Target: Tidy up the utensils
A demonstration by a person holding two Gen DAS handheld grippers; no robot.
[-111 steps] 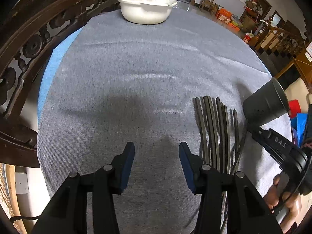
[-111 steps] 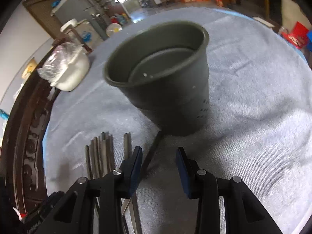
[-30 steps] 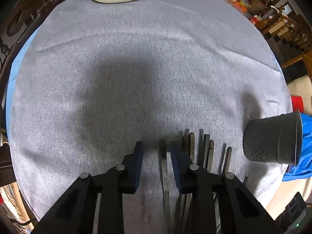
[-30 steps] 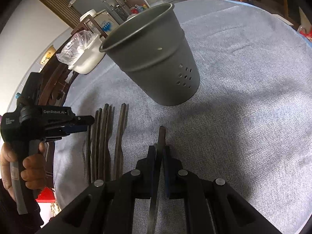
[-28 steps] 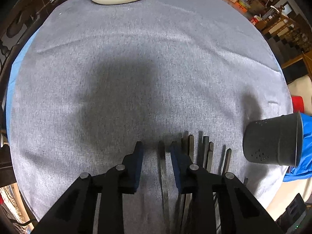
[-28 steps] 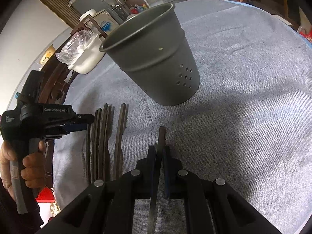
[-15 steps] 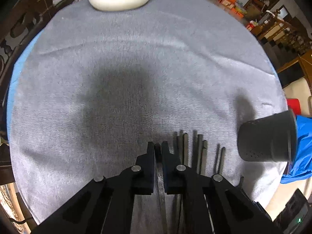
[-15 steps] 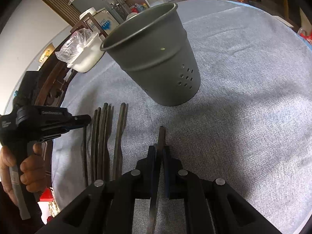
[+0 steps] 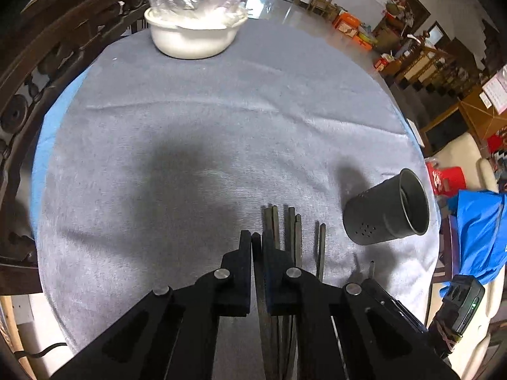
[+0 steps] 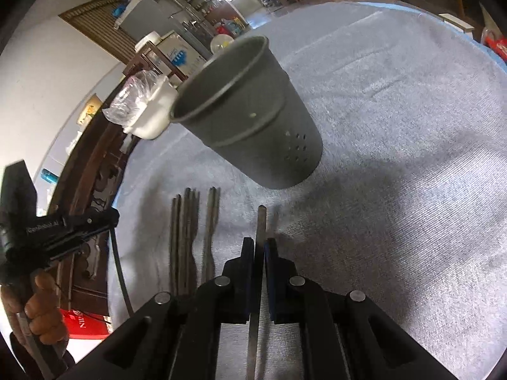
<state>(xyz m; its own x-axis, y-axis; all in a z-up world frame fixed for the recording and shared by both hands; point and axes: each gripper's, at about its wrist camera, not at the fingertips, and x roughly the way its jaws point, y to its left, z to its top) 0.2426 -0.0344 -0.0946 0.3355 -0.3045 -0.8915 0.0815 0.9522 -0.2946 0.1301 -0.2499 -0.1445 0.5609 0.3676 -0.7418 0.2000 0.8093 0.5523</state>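
Our left gripper (image 9: pixel 259 240) has just closed its fingers on one dark chopstick (image 9: pixel 261 297) and lifted it off the grey bench (image 9: pixel 196 120). The right gripper (image 10: pixel 259 247) still clamps another chopstick (image 10: pixel 260 221). The remaining chopsticks (image 10: pixel 187 240) lie beside the standing grey cup (image 10: pixel 253 114).

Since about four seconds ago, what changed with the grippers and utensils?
The left gripper came across to the utensil row, its jaws have just been closing, and it now clamps the leftmost utensil, lifted off the cloth. The right gripper closed on the single utensil near the grey holder. Holder upright, white bowl unmoved.
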